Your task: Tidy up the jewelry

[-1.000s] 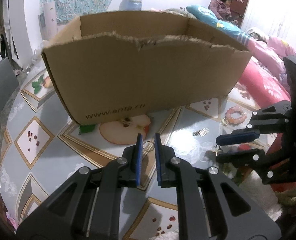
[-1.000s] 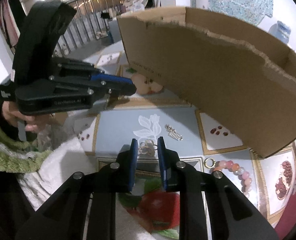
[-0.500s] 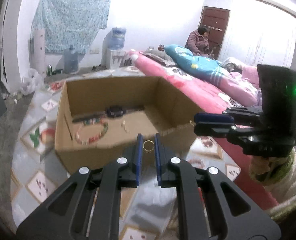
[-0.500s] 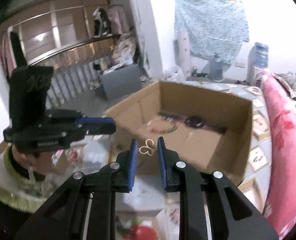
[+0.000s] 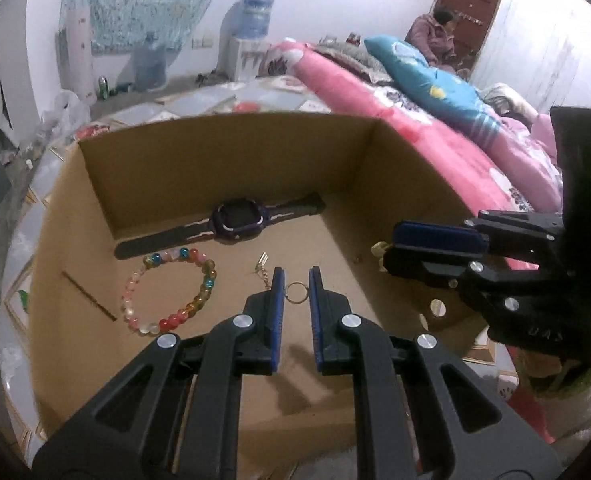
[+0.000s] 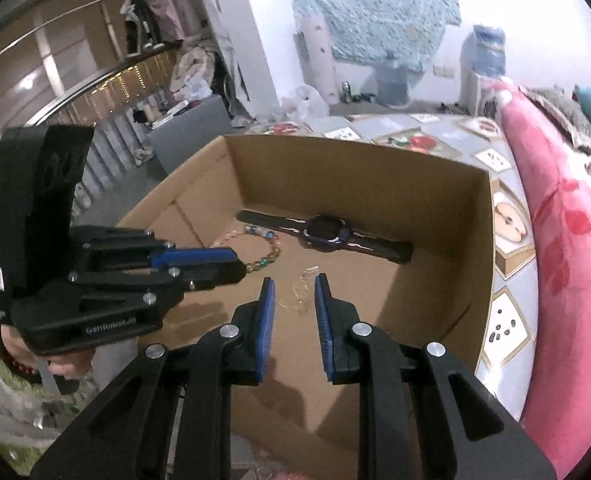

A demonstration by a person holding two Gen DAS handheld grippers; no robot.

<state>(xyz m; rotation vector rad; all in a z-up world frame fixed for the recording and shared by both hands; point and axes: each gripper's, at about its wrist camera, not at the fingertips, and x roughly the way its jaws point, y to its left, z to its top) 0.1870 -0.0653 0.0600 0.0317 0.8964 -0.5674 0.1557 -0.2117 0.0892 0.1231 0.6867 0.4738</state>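
Note:
Both grippers hover over an open cardboard box [image 5: 231, 160]. My left gripper [image 5: 295, 292] is shut on a small gold ring [image 5: 296, 293] held between its blue pads. My right gripper [image 6: 294, 300] has its jaws apart; a blurred gold butterfly piece [image 6: 301, 294] shows between and below them, apparently loose in the air. The right gripper also shows in the left wrist view [image 5: 435, 248]. In the box lie a purple watch [image 5: 237, 220], a coloured bead bracelet [image 5: 171, 292] and a small chain [image 5: 263, 266].
The box [image 6: 375, 168] stands on a patterned fruit-print cloth [image 6: 507, 320]. A pink quilted bed [image 5: 415, 128] runs along the right. A seated person [image 5: 435, 28] is at the far back by a door. Water bottles [image 5: 151, 64] stand against the far wall.
Both grippers rose from the cloth with jewelry and moved over the box. The right gripper's jaws have widened and the butterfly piece has slipped from between them; the left still holds the ring.

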